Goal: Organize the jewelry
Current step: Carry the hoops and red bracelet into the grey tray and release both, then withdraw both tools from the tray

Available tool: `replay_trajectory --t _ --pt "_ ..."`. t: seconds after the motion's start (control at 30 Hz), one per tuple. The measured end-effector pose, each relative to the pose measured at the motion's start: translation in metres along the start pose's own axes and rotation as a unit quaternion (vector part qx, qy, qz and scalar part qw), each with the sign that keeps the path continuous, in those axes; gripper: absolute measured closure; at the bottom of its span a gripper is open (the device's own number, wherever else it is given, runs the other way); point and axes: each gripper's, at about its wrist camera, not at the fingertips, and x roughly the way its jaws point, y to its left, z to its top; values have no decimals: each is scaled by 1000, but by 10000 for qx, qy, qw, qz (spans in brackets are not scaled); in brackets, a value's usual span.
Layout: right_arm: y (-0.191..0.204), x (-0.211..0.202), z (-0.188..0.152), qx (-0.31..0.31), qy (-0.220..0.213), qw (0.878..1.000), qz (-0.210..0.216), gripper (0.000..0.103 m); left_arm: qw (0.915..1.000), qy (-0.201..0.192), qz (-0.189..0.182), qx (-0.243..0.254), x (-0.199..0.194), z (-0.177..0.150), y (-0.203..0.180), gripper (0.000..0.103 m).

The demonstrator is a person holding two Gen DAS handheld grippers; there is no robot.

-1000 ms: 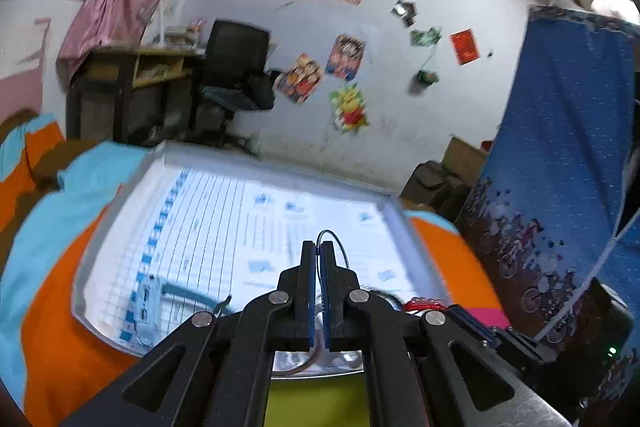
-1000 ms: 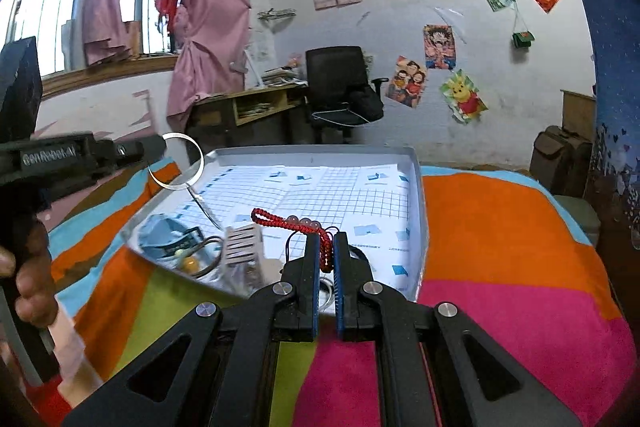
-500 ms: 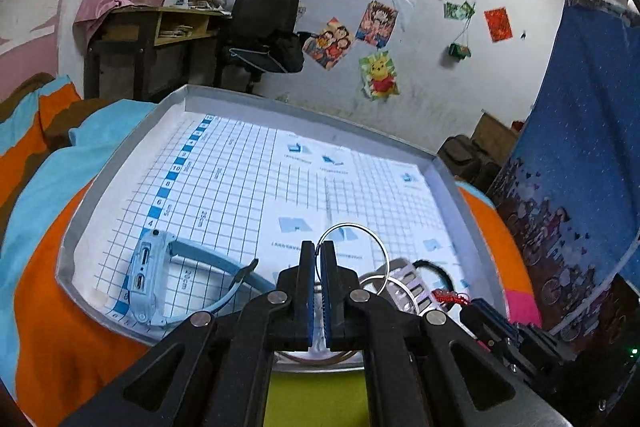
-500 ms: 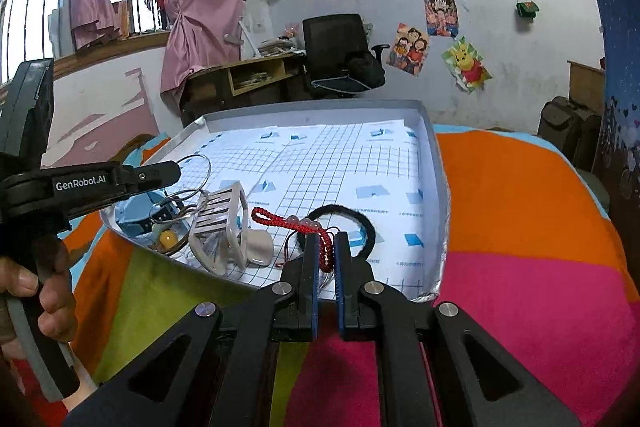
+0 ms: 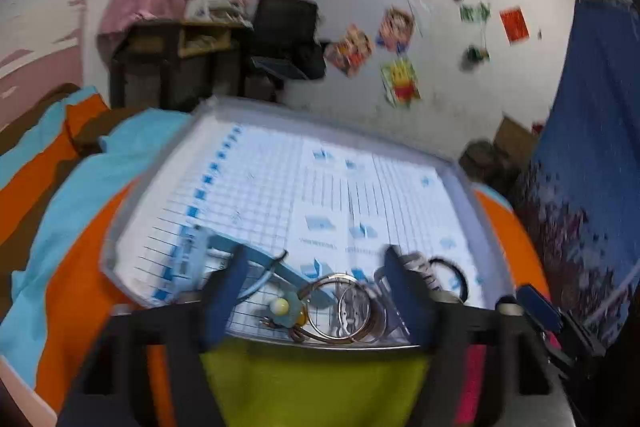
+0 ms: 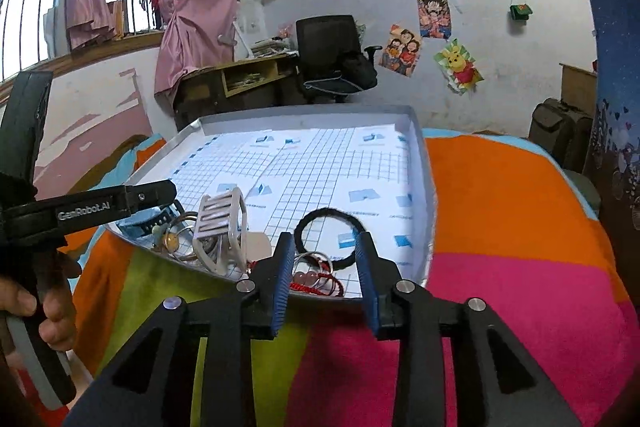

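Note:
A grey tray point(image 6: 420, 163) lined with grid paper lies on a striped blanket, jewelry heaped at its near edge. My left gripper point(image 5: 316, 259) is open and empty over the silver bangles point(image 5: 352, 311), a blue watch point(image 5: 240, 251) and a pearl earring point(image 5: 279, 305). My right gripper point(image 6: 324, 243) is open and empty, with the red beaded bracelet point(image 6: 316, 279) lying on the tray between its fingers. A black hair tie point(image 6: 332, 227) and a white hair claw point(image 6: 220, 223) lie just beyond.
The left gripper's body point(image 6: 92, 207) reaches in from the left in the right wrist view. A desk point(image 6: 240, 79) and a black office chair point(image 6: 332, 51) stand behind the tray. A blue curtain point(image 5: 580, 147) hangs at the right.
Both grippers have opened. The left one let go of the silver bangle, which now lies on the tray. The right one let go of the red bracelet, which now lies on the tray.

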Motion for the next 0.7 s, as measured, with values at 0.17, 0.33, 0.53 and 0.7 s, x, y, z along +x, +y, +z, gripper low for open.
replay_trajectory --t 0.17,0.33,0.53,0.7 --pt "-3 -30 7 79 -308 9994 -94 48 9992 -384 72 19 -36 -2 4 14" --pt "-1 -72 13 95 -715 9972 -170 27 9963 -851 125 -37 -85 -8 14 2" --pt "11 -134 18 -4 -1190 9928 -138 15 9929 -1162 264 42 -141 -25 21 0" --pt "29 -179 16 -158 -1379 9903 -39 11 9911 -1277 373 46 -186 -41 25 0"
